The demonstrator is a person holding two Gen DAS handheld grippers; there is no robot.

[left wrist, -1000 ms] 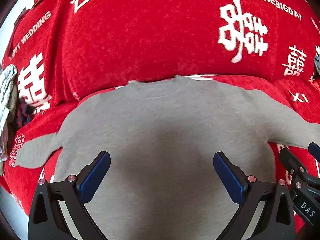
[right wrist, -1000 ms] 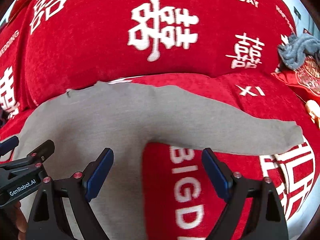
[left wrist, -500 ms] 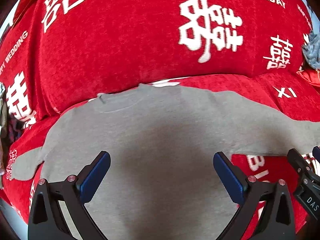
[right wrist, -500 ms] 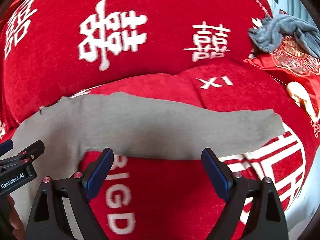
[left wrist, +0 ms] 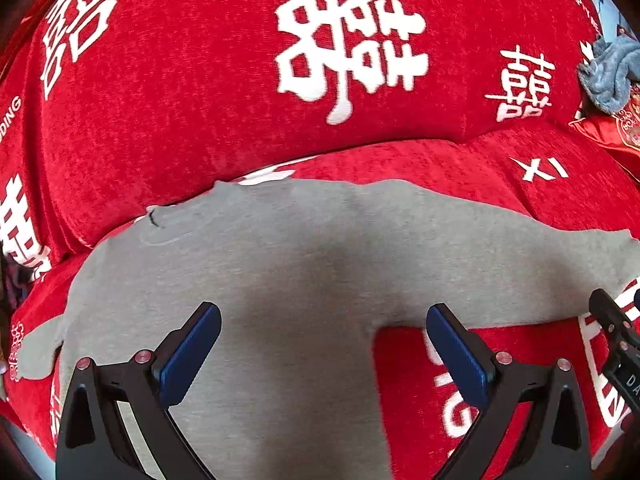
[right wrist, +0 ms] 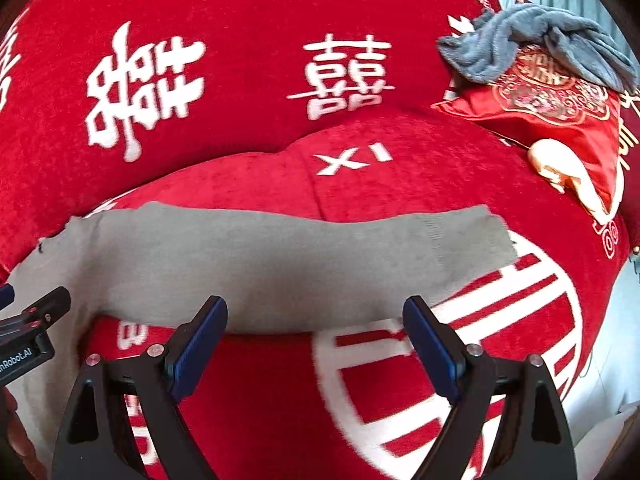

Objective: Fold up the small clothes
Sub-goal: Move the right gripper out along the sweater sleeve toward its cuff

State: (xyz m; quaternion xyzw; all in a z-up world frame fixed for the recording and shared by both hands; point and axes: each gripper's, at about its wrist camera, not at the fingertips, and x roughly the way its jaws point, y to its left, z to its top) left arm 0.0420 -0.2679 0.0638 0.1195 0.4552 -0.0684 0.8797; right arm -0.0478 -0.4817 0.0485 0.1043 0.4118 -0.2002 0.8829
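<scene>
Both grippers have swung right along the flat grey knit sweater (left wrist: 304, 280); jaws spread, empty. Next, probably: right gripper (right wrist: 314, 330) pinches the outstretched sleeve (right wrist: 460, 236), folding inward.

From my left-wrist camera: one grey sweater (left wrist: 288, 272), spread flat on the red sofa cover (left wrist: 192, 92), neckline toward the backrest. One sleeve reaches the right edge; the other lies at the left edge. My left gripper (left wrist: 320, 344) hangs over the sweater's body, jaws wide apart and empty. A grey-blue cloth (left wrist: 612, 72) is bunched at the far right corner.
</scene>
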